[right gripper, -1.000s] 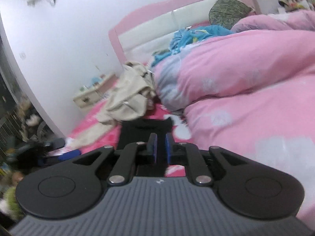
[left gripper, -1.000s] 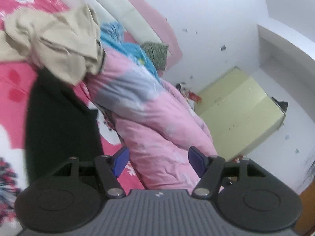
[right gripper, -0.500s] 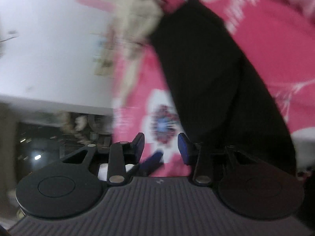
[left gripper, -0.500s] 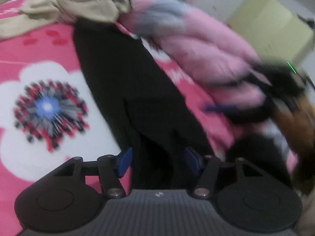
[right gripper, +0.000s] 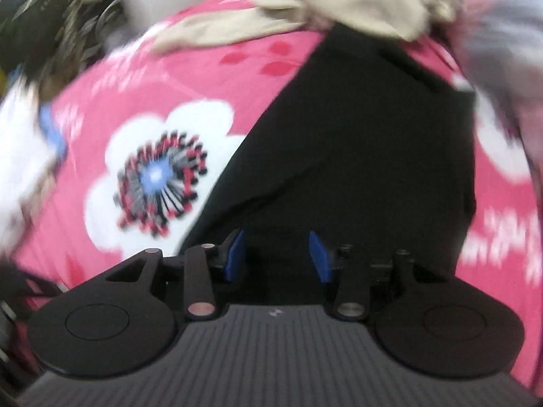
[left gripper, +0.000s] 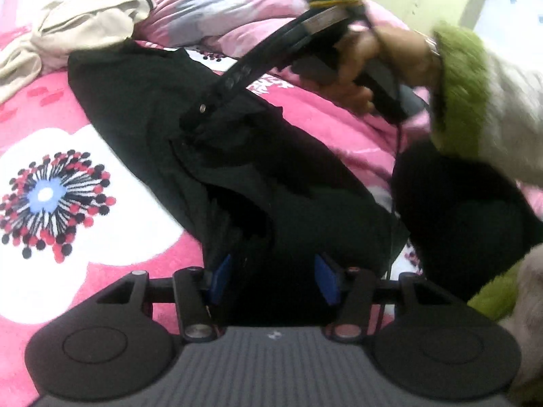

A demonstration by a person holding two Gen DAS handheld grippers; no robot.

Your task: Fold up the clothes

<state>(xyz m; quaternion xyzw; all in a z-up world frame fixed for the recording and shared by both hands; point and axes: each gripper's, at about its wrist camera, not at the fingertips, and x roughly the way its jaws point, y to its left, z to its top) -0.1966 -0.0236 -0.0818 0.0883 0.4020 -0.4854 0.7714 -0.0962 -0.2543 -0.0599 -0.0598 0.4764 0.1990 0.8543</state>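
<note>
Left wrist view: left gripper (left gripper: pixel 273 279) low over the black garment (left gripper: pixel 237 156) spread on the pink floral bedsheet (left gripper: pixel 68 237), blue pads apart and closing, cloth between them, not pinched. Beige clothes (left gripper: pixel 78 23) at 11 o'clock. Right wrist view: right gripper (right gripper: pixel 276 257) spread, opening, above the same garment's near edge.

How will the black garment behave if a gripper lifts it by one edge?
The black garment lies flat with soft creases, so it will likely drape and sag, not hold shape. It looks thin, probably light. On the bedsheet it may drag and bunch.
</note>
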